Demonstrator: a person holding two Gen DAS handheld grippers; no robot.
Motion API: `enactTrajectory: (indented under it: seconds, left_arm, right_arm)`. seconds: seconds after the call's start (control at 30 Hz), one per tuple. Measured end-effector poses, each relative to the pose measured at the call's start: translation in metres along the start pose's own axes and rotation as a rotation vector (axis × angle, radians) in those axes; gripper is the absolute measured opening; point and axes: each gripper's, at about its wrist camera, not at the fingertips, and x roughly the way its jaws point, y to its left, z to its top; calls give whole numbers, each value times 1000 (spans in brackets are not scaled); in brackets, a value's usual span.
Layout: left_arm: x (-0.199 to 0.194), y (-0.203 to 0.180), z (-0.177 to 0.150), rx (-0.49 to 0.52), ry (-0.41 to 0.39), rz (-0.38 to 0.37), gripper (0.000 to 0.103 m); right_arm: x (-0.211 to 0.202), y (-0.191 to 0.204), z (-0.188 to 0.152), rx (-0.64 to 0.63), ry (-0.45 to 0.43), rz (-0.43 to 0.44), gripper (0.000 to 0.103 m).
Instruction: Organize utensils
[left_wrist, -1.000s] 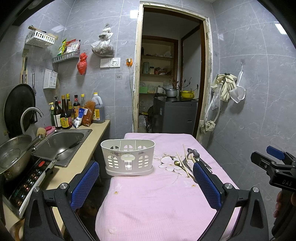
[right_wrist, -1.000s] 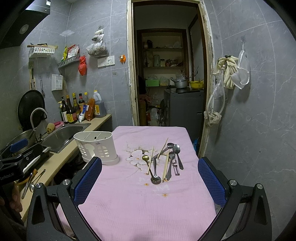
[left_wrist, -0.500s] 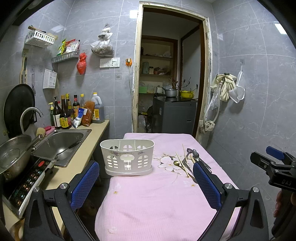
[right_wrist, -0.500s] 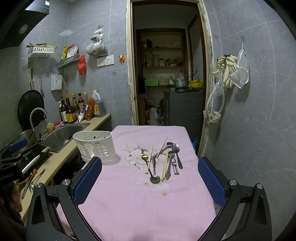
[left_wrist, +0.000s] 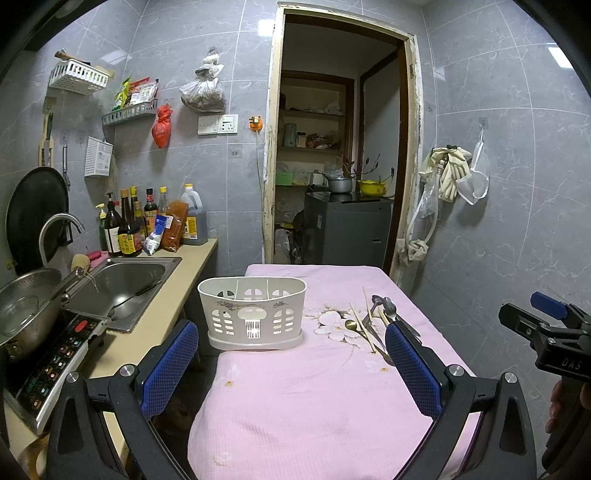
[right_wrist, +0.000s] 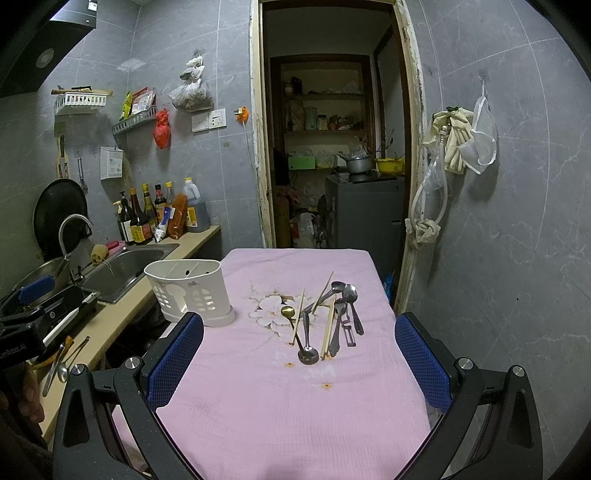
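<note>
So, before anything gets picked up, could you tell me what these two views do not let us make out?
- Caddy interior: both views, hidden by its own front wall; the contents cannot be told.
- Utensil pile: right wrist view, pieces overlap, so an exact count is unclear; left wrist view, the near end sits behind the left gripper's right finger.
- Right gripper in the left wrist view: cut off by the right edge.

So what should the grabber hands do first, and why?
Probably bring the right gripper forward and down to the utensils and pick one. Both grippers are open and hold nothing, the left gripper too. The spoons and chopsticks lie loose in a pile on the pink cloth, right in front of it, and the white caddy looks empty.
</note>
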Motion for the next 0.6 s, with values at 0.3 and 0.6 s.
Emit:
enactTrajectory:
  seconds: [0.3, 0.6]
  left_arm:
    - [0, 0, 0, -1, 1, 0, 102]
    - [0, 0, 0, -1, 1, 0, 102]
  right_arm:
    - [0, 1, 0, 0, 1, 0, 102]
    - [0, 0, 0, 0, 2, -3, 102]
